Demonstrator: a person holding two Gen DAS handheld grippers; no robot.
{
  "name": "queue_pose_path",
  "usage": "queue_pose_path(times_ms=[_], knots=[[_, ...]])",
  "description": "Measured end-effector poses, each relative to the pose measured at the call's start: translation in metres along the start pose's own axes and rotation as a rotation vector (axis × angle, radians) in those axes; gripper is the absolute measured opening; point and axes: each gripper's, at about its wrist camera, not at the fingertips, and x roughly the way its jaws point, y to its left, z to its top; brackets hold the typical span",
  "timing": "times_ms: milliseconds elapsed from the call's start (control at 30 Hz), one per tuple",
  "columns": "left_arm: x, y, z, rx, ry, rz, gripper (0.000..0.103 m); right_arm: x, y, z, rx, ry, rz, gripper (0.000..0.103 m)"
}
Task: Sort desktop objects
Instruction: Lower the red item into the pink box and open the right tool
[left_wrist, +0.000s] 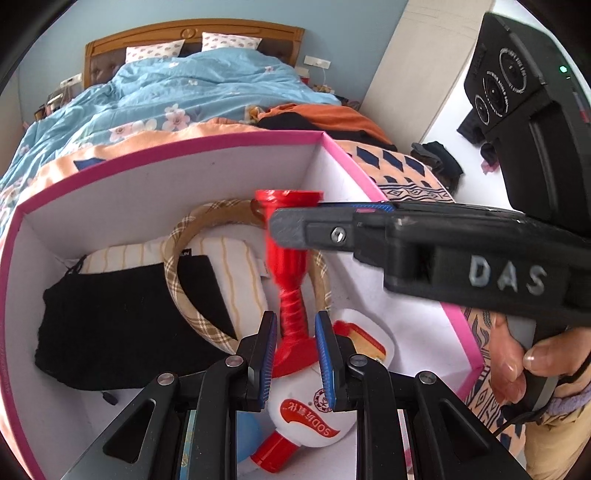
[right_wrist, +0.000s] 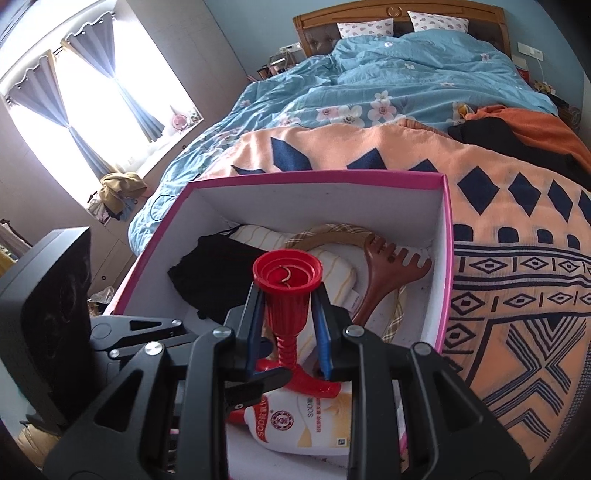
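A red plastic goblet-shaped piece (left_wrist: 291, 269) (right_wrist: 286, 275) with a spiral stem hangs upright inside a pink-rimmed white box (left_wrist: 184, 151) (right_wrist: 314, 177). My left gripper (left_wrist: 295, 318) is shut on its stem just above the flared foot. My right gripper (right_wrist: 287, 297) (left_wrist: 295, 218) is shut on the cup part just below the rim, reaching in from the right in the left wrist view. One left finger (right_wrist: 258, 384) shows by the foot in the right wrist view. Right under the foot lies a white SOD pouch (left_wrist: 310, 413) (right_wrist: 295, 424) with a red cap.
The box sits on an orange patterned blanket (right_wrist: 517, 258) on a bed. It also holds a black cloth (left_wrist: 122, 317), a striped cream cloth (left_wrist: 229, 258), a plaid headband (left_wrist: 184, 302) and a brown wooden comb (right_wrist: 388, 273). A person's hand (left_wrist: 524, 362) grips the right handle.
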Motion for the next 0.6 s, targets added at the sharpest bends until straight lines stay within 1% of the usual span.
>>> queue_pose_path(times_ms=[67, 133, 267, 467, 600], knots=[[-0.002, 0.001, -0.002, -0.002, -0.007, -0.002, 0.021, 0.000, -0.005, 0.000, 0.020, -0.005, -0.022, 0.029], [-0.005, -0.001, -0.004, 0.014, -0.021, 0.018, 0.021, -0.002, -0.007, -0.002, 0.031, -0.014, -0.026, 0.031], [-0.007, -0.001, -0.004, 0.019, -0.030, 0.019, 0.021, -0.006, -0.012, -0.004, 0.037, -0.025, -0.047, 0.037], [-0.011, 0.001, -0.009, 0.018, -0.051, 0.024, 0.022, -0.015, -0.008, -0.012, 0.027, -0.040, -0.018, 0.037], [-0.020, -0.003, -0.016, 0.038, -0.080, 0.042, 0.022, -0.025, -0.001, -0.021, 0.002, -0.055, -0.002, 0.037]])
